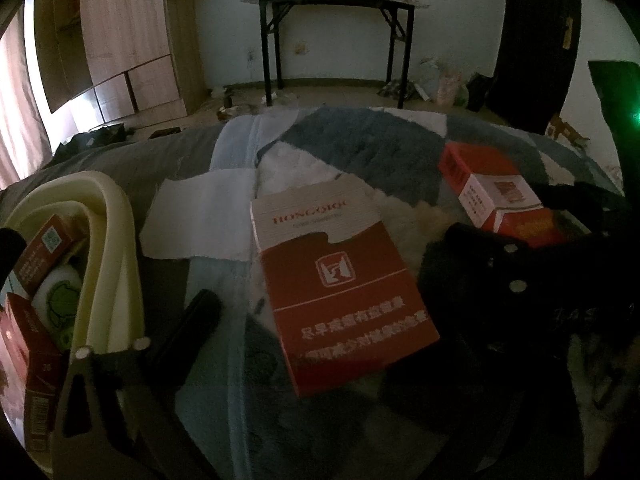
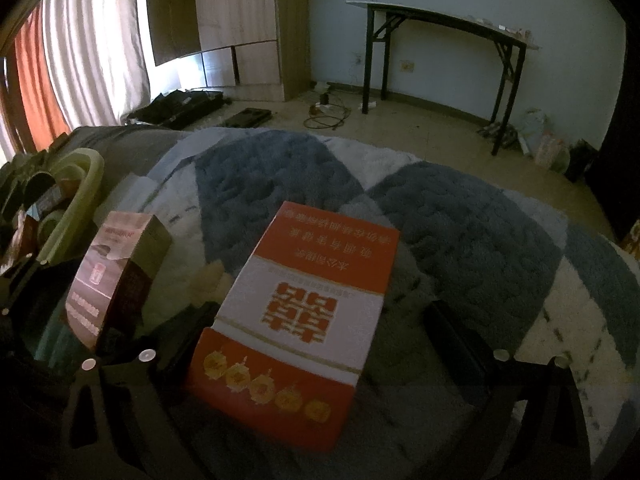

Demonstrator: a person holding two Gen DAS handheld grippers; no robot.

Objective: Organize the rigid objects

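Two boxes on blanket (image 1: 380, 148): red-white box (image 1: 340, 280) between spread left gripper (image 1: 320, 312) fingers, double-happiness box (image 2: 296, 320) between spread right gripper (image 2: 320, 328) fingers; one basket (image 1: 116, 240) holding three boxes.

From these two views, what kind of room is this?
Probably a bedroom in a home: a fleece blanket spread over what seems a bed, a wooden wardrobe by the curtains, and a folding table at the wall.

The blanket (image 2: 460, 224) beyond the red-and-white carton (image 2: 296, 320) lay bare, leaving open passage on the far and right sides. To the left, a dark carton (image 2: 116, 276) and the pale basket (image 2: 76, 184) crowded that side.
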